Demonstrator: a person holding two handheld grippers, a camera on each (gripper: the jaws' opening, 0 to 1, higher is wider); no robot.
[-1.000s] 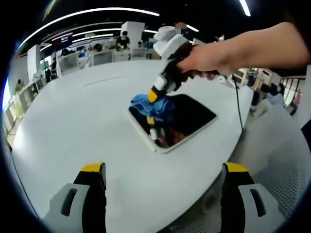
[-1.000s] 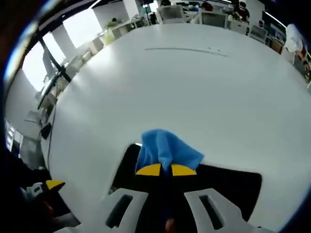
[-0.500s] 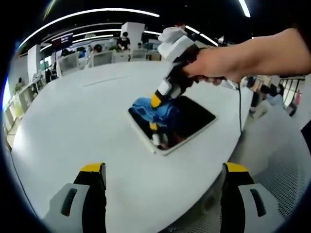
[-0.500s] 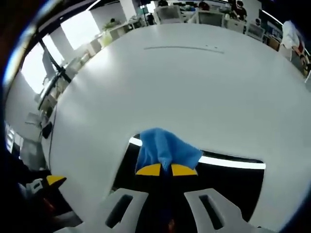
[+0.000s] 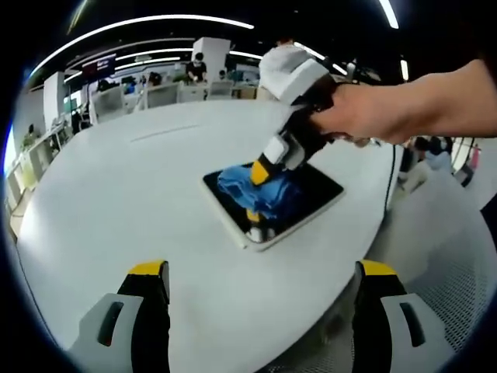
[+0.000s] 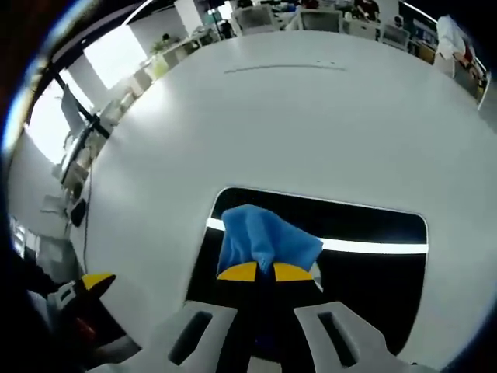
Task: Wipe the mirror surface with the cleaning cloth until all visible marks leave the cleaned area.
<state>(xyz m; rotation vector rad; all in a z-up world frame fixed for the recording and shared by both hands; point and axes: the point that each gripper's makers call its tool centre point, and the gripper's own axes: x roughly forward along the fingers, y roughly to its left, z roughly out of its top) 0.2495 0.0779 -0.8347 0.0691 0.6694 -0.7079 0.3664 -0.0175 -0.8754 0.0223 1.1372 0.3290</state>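
Since a second ago my right gripper (image 5: 262,167) drags the cloth (image 6: 264,239) farther onto the mirror (image 5: 314,189) near the table (image 5: 116,202) edge | jaws pinched on cloth; left gripper (image 5: 260,311) wide open, empty | wiping mid-stroke | next: sweep remaining glass.

One mirror (image 5: 311,192), one blue cleaning cloth (image 6: 264,239), two claws, one round white table (image 5: 116,202).

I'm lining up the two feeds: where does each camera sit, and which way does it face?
Left gripper view: rides the open left gripper, looking across the white table at the mirror; a hand shows.
Right gripper view: rides the right gripper, looking down at its blue cloth.
Shared: mirror, cloth, table.
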